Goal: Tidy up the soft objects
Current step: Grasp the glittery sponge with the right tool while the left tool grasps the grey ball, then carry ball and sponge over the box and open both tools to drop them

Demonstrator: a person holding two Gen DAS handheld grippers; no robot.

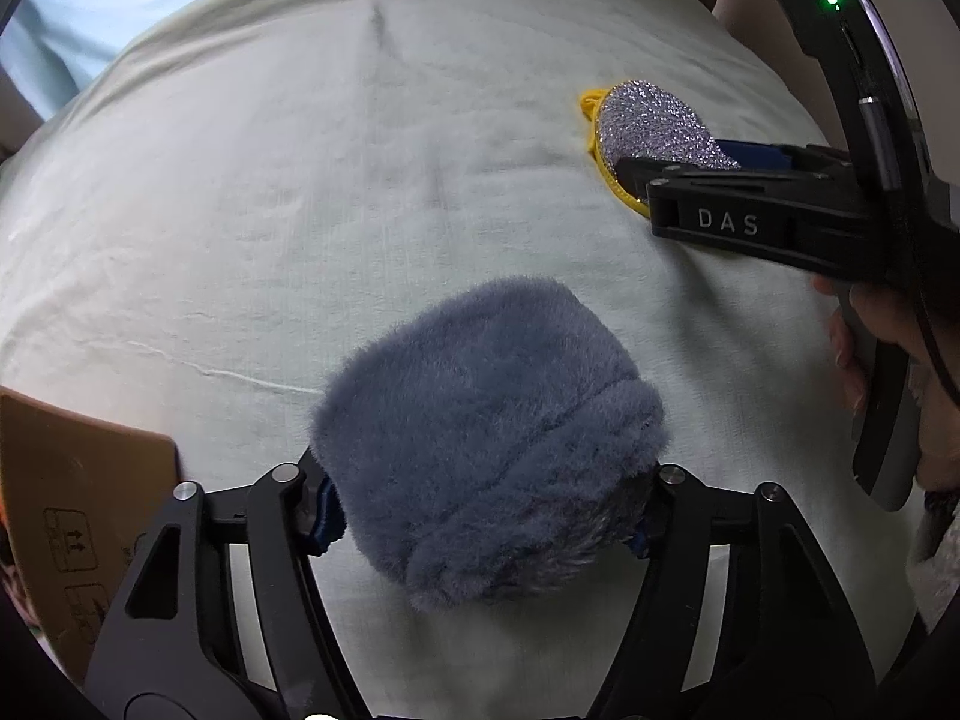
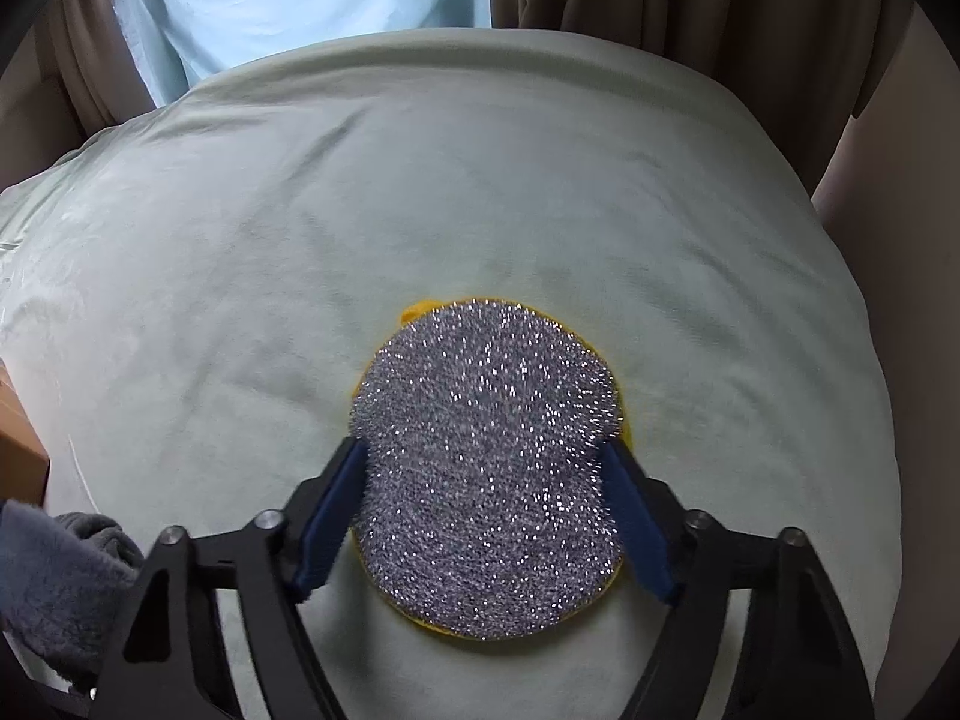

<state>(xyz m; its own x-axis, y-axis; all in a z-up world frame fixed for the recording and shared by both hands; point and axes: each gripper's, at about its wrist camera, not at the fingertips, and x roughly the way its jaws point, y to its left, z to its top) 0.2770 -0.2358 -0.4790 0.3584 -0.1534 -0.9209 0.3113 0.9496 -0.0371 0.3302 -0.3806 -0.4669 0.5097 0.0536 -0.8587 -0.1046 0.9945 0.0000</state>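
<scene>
Left hand-held gripper (image 1: 480,480) seemingly clamps a blue-grey furry bundle (image 1: 486,438) near the bed (image 1: 300,180) centre, right hand-held gripper (image 2: 483,480) squeezing the glittery scouring pad (image 2: 486,468).

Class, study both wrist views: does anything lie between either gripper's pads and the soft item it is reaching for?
Nothing visible does. The left gripper has the fluffy blue-grey item directly between its pads, and the right gripper has the glittery round pad between its blue pads. Only the pale green cloth lies beneath.
</scene>
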